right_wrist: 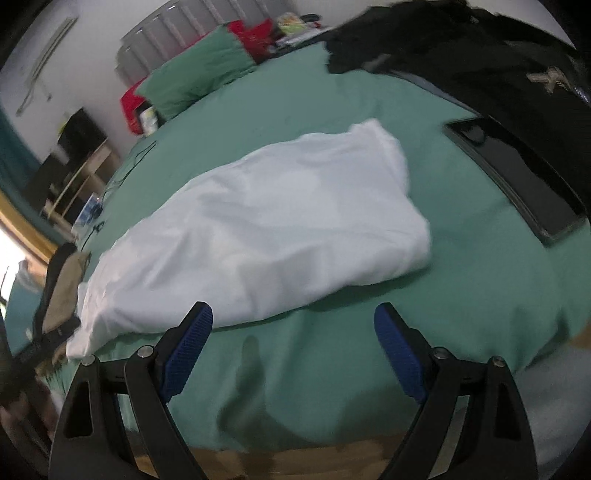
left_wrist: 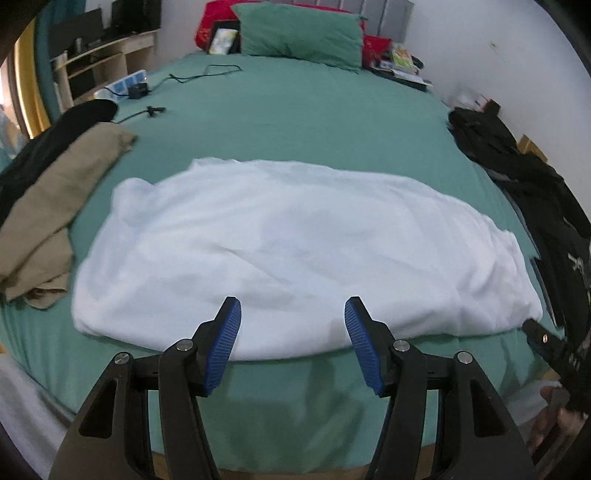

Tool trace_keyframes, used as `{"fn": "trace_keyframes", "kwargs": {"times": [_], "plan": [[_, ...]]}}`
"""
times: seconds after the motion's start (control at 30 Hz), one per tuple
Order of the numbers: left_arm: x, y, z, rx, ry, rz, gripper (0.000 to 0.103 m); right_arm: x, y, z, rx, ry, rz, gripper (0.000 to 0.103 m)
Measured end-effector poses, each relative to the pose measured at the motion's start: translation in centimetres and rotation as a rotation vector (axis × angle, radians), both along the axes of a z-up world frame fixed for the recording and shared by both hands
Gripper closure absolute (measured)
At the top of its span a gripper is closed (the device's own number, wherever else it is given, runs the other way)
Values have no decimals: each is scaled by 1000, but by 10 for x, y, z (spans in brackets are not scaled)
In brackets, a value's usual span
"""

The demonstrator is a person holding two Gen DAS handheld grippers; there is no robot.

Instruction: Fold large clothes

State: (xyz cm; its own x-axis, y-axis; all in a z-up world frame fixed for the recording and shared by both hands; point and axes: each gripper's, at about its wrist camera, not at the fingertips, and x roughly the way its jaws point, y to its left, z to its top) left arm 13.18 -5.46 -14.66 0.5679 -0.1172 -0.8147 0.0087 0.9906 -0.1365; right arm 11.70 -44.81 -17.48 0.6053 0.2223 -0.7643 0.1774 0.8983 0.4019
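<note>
While both claws gape wide, left claw and right claw hover off the bed's near edge, by the white garment; green sheet lies bare beyond it.

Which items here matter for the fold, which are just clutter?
Job:
white garment, spread on the bed
left hand-held gripper, open
right hand-held gripper, open

Lying about:
khaki clothes
black clothes
green pillow
cables
dark tablet
</note>
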Motion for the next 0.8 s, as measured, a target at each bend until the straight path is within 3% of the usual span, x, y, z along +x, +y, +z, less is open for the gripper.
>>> {"fn": "trace_keyframes", "kwargs": {"times": [0.3, 0.47, 0.6, 0.8], "plan": [[21, -17, -4, -21, -31, -45, 41, 21, -5, -13, 119, -27, 16, 13], [42, -24, -4, -47, -42, -58, 41, 38, 3, -12, 120, -70, 32, 0], [67, -29, -5, -90, -38, -48, 41, 57, 12, -14, 215, -110, 66, 0], [96, -46, -17, -74, -25, -61, 41, 89, 21, -22, 331, -170, 60, 0]]}}
